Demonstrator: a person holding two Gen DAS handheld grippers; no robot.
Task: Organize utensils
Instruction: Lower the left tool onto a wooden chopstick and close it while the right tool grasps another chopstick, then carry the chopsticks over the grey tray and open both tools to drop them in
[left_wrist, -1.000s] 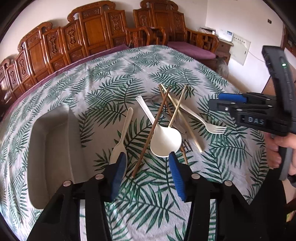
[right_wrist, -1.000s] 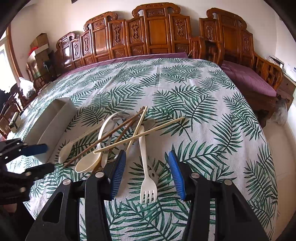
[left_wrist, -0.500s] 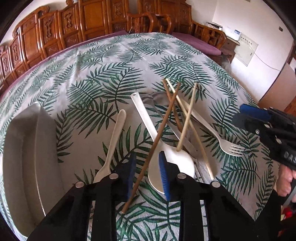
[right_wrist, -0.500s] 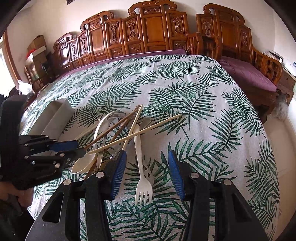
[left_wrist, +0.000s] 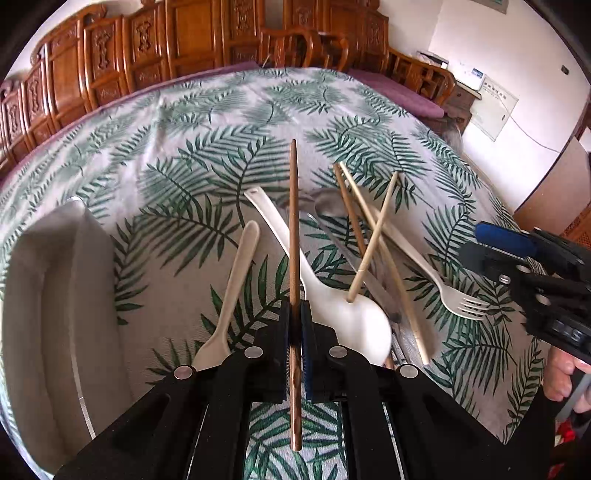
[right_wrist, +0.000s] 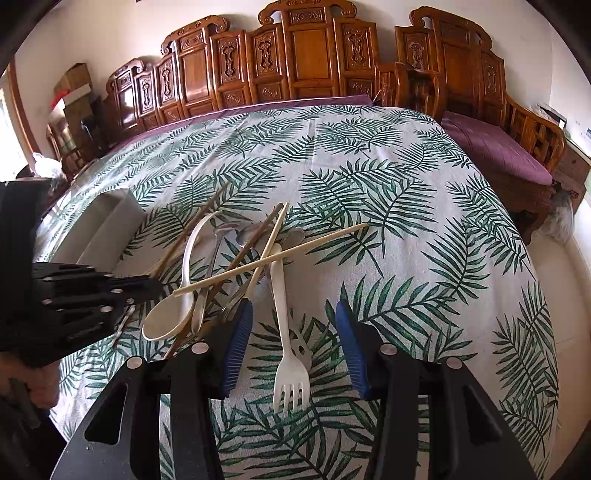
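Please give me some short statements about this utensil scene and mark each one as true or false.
1. The left tool is shut on the dark brown chopstick. True.
2. The right tool grips the white fork. False: it is open, and the fork lies on the cloth between its fingers.
3. A pale chopstick leans on the large white spoon. True.
4. The grey tray holds two spoons. False: no utensil shows in it.
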